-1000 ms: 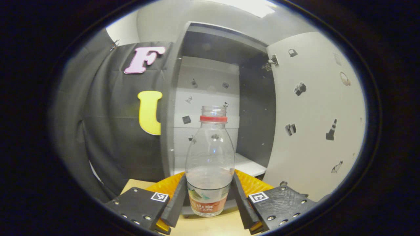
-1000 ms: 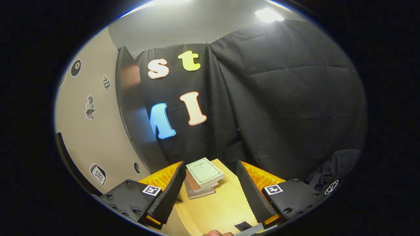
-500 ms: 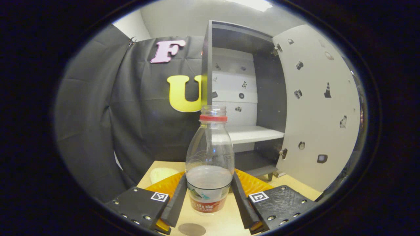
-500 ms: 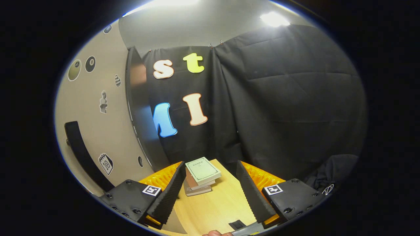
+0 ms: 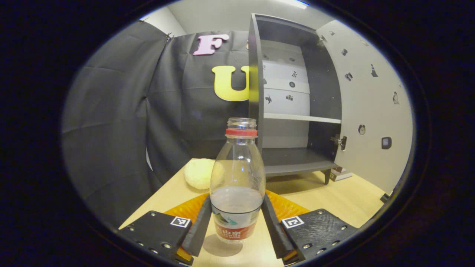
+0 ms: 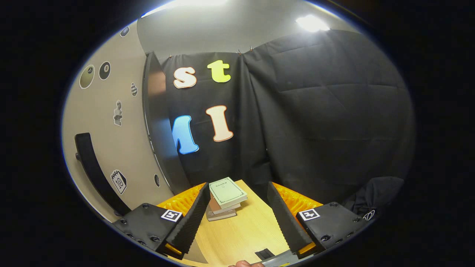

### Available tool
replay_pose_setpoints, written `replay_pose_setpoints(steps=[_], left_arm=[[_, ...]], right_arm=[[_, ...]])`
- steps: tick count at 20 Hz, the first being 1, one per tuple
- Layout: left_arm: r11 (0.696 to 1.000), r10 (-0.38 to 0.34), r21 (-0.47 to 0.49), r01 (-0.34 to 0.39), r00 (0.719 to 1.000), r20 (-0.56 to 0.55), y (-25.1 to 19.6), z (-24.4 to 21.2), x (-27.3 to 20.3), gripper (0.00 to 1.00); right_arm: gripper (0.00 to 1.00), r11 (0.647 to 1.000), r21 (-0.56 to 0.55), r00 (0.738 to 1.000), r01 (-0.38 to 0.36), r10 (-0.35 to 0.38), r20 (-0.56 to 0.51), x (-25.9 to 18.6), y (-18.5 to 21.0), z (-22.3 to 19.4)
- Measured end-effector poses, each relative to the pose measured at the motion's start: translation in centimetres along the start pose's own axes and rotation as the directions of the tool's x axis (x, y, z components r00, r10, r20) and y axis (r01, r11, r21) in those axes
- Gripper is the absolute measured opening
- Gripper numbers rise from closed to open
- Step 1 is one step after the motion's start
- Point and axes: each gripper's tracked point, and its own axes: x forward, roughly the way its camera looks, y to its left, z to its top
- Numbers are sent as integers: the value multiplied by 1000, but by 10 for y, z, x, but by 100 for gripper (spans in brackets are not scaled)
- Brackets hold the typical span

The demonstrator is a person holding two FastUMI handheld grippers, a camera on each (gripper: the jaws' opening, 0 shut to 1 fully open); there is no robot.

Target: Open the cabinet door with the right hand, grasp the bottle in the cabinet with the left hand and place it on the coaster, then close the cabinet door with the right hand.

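Holding the one bottle [image 5: 237, 185] by its lower body, the left gripper [image 5: 237, 226] presses both fingers on it, just above the table [image 5: 334, 200]. It seems light, thin-walled and smooth, so a low, gentle hold is best. The right gripper [image 6: 237, 218] stands open beside the one cabinet door [image 6: 100, 148].

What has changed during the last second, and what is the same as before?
The left gripper carried the bottle back out of the cabinet and lowered it toward the table. The grip stayed shut. The right gripper stayed open, the door open.
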Motion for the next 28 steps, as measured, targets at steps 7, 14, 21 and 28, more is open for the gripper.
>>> replay_pose_setpoints(steps=[7, 14, 21, 28], left_arm=[[994, 100, -45, -100, 995, -3, 36, -50, 4, 74], [993, 99, -58, -101, 994, -44, 40, -84, 1, 77], [998, 64, -22, -66, 996, -66, 31, -85, 2, 75], [997, 28, 67, -25, 998, -47, 17, -62, -13, 84]], right_arm=[[98, 999, -8, 998, 48, -48, -29, -4, -12, -2], [98, 996, 63, 997, 63, -60, -52, -4, -5, -7], [98, 995, 60, 994, 86, -81, -76, -9, -10, -16], [98, 992, 57, 991, 113, -109, -80, -12, -16, -21]])
